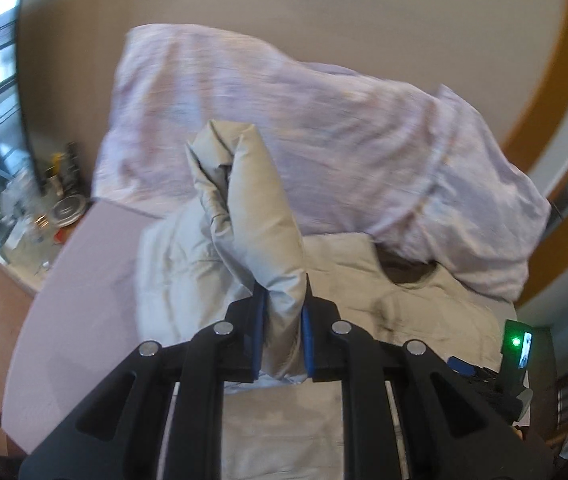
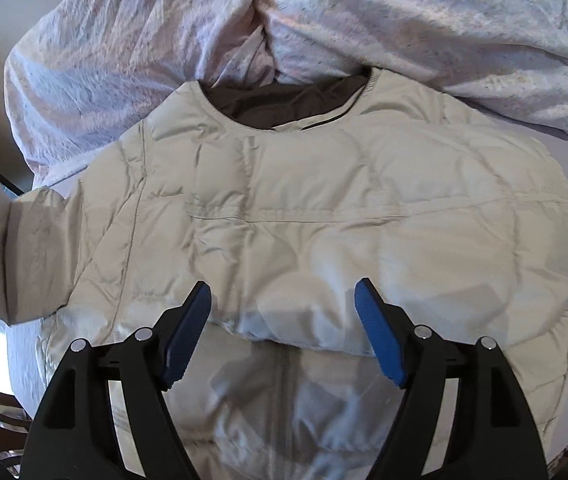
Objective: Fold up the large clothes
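A pale grey quilted jacket [image 2: 323, 208] lies spread on a lilac bed sheet [image 1: 84, 280], its dark-lined collar [image 2: 276, 104] toward the pillows. In the left wrist view my left gripper [image 1: 282, 312] is shut on a sleeve [image 1: 252, 200] of the jacket, which stands up in a bunched fold above the jacket's body [image 1: 403, 312]. In the right wrist view my right gripper [image 2: 282, 300] hangs open over a folded edge of the jacket's lower body, with nothing pressed between its blue pads [image 2: 379, 344]. The lifted sleeve [image 2: 16, 248] shows blurred at that view's left edge.
A rumpled pinkish-white duvet [image 1: 323, 128] is heaped at the head of the bed, just behind the collar. A cluttered side table [image 1: 44, 216] with jars stands to the bed's left by a window. The other gripper's body with a green light [image 1: 517, 344] sits at the right.
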Demonstrator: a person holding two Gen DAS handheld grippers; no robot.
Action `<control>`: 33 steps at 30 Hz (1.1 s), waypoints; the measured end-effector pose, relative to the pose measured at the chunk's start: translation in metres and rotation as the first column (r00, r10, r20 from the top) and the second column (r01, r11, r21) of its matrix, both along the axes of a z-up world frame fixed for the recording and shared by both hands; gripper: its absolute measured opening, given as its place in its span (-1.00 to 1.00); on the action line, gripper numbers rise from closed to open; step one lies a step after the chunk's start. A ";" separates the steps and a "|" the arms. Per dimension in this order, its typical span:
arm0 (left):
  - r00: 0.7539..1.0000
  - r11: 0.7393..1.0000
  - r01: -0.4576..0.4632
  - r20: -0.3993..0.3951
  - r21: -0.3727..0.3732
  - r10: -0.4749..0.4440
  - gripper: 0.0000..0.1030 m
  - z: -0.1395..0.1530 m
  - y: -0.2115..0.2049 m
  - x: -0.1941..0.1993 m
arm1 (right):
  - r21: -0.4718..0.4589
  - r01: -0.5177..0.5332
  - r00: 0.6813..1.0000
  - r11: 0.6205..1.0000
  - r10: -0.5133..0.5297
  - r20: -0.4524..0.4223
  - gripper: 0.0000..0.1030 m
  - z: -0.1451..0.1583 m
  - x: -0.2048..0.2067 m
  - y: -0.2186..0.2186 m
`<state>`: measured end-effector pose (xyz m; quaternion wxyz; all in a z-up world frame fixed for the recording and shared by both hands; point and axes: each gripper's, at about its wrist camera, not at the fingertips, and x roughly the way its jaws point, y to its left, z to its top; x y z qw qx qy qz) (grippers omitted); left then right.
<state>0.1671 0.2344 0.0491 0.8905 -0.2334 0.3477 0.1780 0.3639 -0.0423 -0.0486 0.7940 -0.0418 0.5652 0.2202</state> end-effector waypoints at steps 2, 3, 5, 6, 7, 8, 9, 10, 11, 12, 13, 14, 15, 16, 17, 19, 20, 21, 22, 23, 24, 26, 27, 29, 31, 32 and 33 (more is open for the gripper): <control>0.999 0.999 0.038 0.000 0.000 -0.038 -0.71 0.000 -0.019 0.014 | 0.005 0.006 1.000 1.000 -0.006 0.009 0.52 0.004 0.001 -0.011; 0.998 0.998 0.057 0.000 0.001 -0.057 -0.71 0.001 -0.028 0.021 | 0.007 0.010 1.000 1.000 -0.010 0.013 0.52 0.003 0.004 -0.015; 0.995 0.995 0.098 0.000 0.000 -0.098 -0.71 0.001 -0.048 0.036 | 0.010 0.020 1.000 1.000 -0.020 0.019 0.53 0.005 0.005 -0.026; 0.993 0.993 0.121 0.001 0.000 -0.121 -0.71 0.001 -0.058 0.044 | 0.010 0.024 0.999 1.000 -0.025 0.021 0.53 0.004 0.006 -0.031; 0.990 0.990 0.143 0.000 -0.001 -0.143 -0.71 0.000 -0.069 0.051 | 0.009 0.032 0.999 0.999 -0.032 0.023 0.53 0.005 0.007 -0.039; 0.987 0.987 0.159 -0.002 -0.003 -0.159 -0.71 -0.001 -0.076 0.057 | 0.009 0.038 0.999 0.999 -0.038 0.024 0.53 0.004 0.008 -0.044; 0.985 0.985 0.175 -0.004 -0.005 -0.175 -0.71 -0.003 -0.084 0.063 | 0.009 0.045 0.999 0.999 -0.045 0.024 0.54 0.003 0.009 -0.051; 0.981 0.981 0.195 -0.008 -0.008 -0.195 -0.71 -0.006 -0.096 0.071 | 0.010 0.053 0.998 0.999 -0.053 0.023 0.54 0.001 0.010 -0.059; 0.978 0.978 0.207 -0.012 -0.011 -0.207 -0.71 -0.007 -0.102 0.077 | 0.010 0.059 0.998 0.998 -0.059 0.022 0.54 0.000 0.010 -0.063; 0.976 0.976 0.219 -0.017 -0.016 -0.219 -0.71 -0.011 -0.109 0.082 | 0.010 0.064 0.998 0.998 -0.064 0.021 0.54 -0.001 0.011 -0.069; 0.973 0.973 0.229 -0.022 -0.021 -0.229 -0.71 -0.014 -0.116 0.088 | 0.011 0.071 0.997 0.997 -0.071 0.020 0.54 -0.002 0.012 -0.076; 0.970 0.970 0.241 -0.030 -0.030 -0.242 -0.71 -0.019 -0.125 0.095 | 0.011 0.075 0.997 0.997 -0.075 0.024 0.54 -0.004 0.012 -0.081; 0.968 0.968 0.248 -0.036 -0.036 -0.249 -0.71 -0.022 -0.131 0.099 | 0.010 0.079 0.997 0.997 -0.079 0.025 0.54 -0.004 0.013 -0.086; 0.965 0.966 0.256 -0.043 -0.042 -0.258 -0.71 -0.026 -0.138 0.105 | 0.010 0.083 0.996 0.996 -0.083 0.026 0.54 -0.005 0.013 -0.092; 0.963 0.963 0.264 -0.049 -0.047 -0.266 -0.71 -0.029 -0.143 0.108 | 0.009 0.086 0.996 0.996 -0.086 0.028 0.54 -0.006 0.014 -0.095; 0.959 0.960 0.276 -0.059 -0.055 -0.279 -0.71 -0.035 -0.152 0.114 | 0.008 0.095 0.995 0.995 -0.095 0.028 0.54 -0.007 0.016 -0.104; 0.955 0.957 0.284 -0.066 -0.059 -0.288 -0.71 -0.039 -0.157 0.118 | 0.007 0.098 0.995 0.995 -0.098 0.028 0.54 -0.008 0.017 -0.107; 0.953 0.955 0.290 -0.074 -0.061 -0.294 -0.71 -0.042 -0.161 0.122 | 0.007 0.101 0.994 0.995 -0.101 0.029 0.54 -0.008 0.017 -0.111; 0.950 0.953 0.295 -0.086 -0.064 -0.299 -0.71 -0.048 -0.166 0.126 | 0.006 0.102 0.994 0.995 -0.102 0.029 0.54 -0.009 0.018 -0.113; 0.949 0.953 0.297 -0.094 -0.066 -0.302 -0.71 -0.051 -0.170 0.130 | 0.006 0.103 0.994 0.995 -0.103 0.029 0.54 -0.009 0.018 -0.116; 0.946 0.952 0.299 -0.105 -0.072 -0.305 -0.70 -0.055 -0.173 0.134 | 0.006 0.102 0.994 0.995 -0.102 0.029 0.54 -0.010 0.019 -0.118; 0.942 0.949 0.303 -0.127 -0.085 -0.312 -0.70 -0.065 -0.179 0.138 | 0.005 0.099 0.995 0.995 -0.099 0.030 0.54 -0.010 0.019 -0.122; 0.940 0.948 0.305 -0.135 -0.088 -0.314 -0.70 -0.069 -0.181 0.140 | 0.006 0.097 0.995 0.995 -0.097 0.031 0.54 -0.010 0.019 -0.123; 0.935 0.947 0.307 -0.155 -0.091 -0.318 -0.67 -0.076 -0.185 0.142 | 0.007 0.092 0.995 0.996 -0.093 0.032 0.54 -0.010 0.019 -0.124; 0.932 0.946 0.309 -0.168 -0.096 -0.321 -0.62 -0.082 -0.188 0.143 | 0.010 0.088 0.996 0.996 -0.089 0.033 0.54 -0.010 0.019 -0.125; 0.932 0.947 0.305 -0.172 -0.099 -0.319 -0.54 -0.084 -0.189 0.143 | 0.010 0.085 0.996 0.996 -0.086 0.034 0.54 -0.010 0.019 -0.125; 0.934 0.948 0.302 -0.171 -0.099 -0.315 -0.51 -0.084 -0.188 0.141 | 0.012 0.083 0.996 0.997 -0.083 0.035 0.54 -0.010 0.020 -0.124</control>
